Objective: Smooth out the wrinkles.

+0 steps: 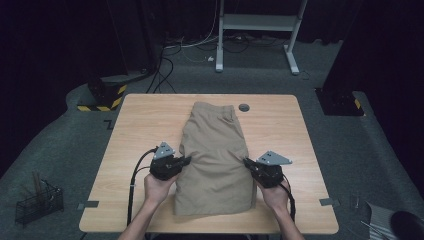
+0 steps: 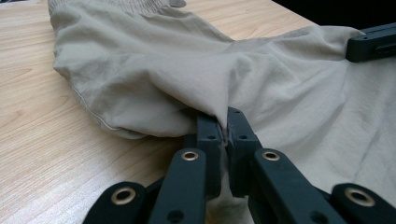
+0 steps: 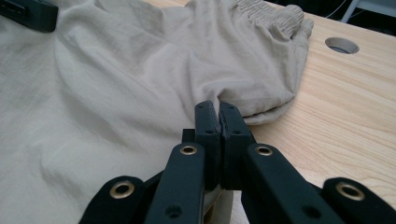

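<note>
A pair of khaki shorts (image 1: 216, 150) lies folded lengthwise on the wooden table (image 1: 140, 125), waistband at the far end. My left gripper (image 1: 186, 161) is shut on the left edge of the shorts (image 2: 187, 70), pinching a fold of cloth between its jaws and lifting it a little. My right gripper (image 1: 247, 162) is shut on the right edge of the shorts (image 3: 140, 84), cloth caught between its jaws. The elastic waistband (image 3: 275, 16) shows at the far end. Each gripper view shows the other gripper's jaw tip (image 2: 371, 44) across the fabric.
A round cable hole (image 1: 244, 107) sits in the table just beyond the waistband. A wire basket (image 1: 37, 202) stands on the floor at the left. A white desk frame (image 1: 257, 30) and cables lie beyond the table.
</note>
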`<action>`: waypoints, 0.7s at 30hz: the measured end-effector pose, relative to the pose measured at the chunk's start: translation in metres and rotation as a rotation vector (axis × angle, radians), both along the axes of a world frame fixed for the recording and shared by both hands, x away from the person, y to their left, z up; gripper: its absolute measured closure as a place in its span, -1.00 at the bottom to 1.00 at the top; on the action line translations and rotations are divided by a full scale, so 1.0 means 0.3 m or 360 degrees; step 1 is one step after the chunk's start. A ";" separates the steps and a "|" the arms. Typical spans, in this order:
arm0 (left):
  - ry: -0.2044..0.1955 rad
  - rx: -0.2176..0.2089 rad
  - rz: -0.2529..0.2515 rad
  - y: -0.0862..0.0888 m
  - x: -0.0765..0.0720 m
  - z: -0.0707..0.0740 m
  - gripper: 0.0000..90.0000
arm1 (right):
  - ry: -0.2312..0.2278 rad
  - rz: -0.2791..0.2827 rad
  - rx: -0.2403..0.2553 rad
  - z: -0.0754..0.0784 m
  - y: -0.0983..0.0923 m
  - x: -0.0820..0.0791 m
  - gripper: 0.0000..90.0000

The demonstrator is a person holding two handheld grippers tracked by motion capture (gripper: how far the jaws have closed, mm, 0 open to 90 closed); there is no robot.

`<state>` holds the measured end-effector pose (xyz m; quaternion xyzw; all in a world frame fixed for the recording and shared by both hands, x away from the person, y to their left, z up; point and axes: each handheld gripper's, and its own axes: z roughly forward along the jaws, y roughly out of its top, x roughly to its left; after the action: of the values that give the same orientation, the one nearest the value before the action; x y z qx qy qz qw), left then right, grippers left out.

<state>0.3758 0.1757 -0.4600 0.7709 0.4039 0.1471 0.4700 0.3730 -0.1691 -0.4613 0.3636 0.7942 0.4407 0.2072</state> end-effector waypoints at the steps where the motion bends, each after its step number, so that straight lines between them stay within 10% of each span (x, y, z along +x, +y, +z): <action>1: 0.0000 -0.0005 0.0001 0.000 -0.001 0.002 0.92 | -0.0002 0.0001 0.0001 0.003 0.000 0.000 0.95; 21: -0.0038 0.0000 -0.0008 0.007 0.008 0.067 0.92 | -0.0057 0.0037 -0.0004 0.064 0.004 0.000 0.96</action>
<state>0.3782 0.1778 -0.4399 0.7701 0.3964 0.1551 0.4752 0.3731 -0.1680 -0.4420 0.3461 0.7952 0.4483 0.2166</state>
